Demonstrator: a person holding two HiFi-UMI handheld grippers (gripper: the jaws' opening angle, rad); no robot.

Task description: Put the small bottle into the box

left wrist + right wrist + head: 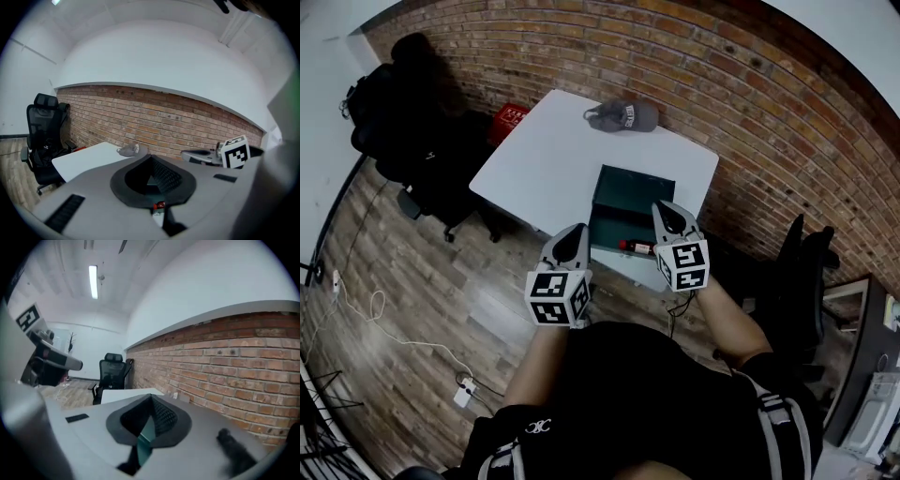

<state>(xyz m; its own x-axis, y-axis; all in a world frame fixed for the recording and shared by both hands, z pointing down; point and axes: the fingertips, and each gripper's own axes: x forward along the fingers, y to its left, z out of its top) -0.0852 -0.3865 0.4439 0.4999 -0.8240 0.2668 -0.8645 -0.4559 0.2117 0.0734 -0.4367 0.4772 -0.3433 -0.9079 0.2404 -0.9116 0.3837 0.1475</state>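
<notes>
Scene: brick wall (750, 84) along the far side, wood-pattern floor (412, 300) at left.
White table (544, 159) in the middle, with a black office chair (422, 159) left of it.
Dark green box (630, 190) sits on the near right part of the table, open, its lid standing up on the far side.
Left gripper (578, 232) is held over the table's near edge, just left of the box. Its jaws are pressed together at the tips and pinch nothing.
Right gripper (666, 211) is at the box's near right corner. Its jaws are likewise closed and empty.
Grey cap (623, 116) lies at the far edge of the table, well apart from the box.
Small bottle (637, 247) lies on its side at the box's near edge, between the two grippers, red cap end to the left. Cannot tell whether it rests inside the near wall or just outside it.
</notes>
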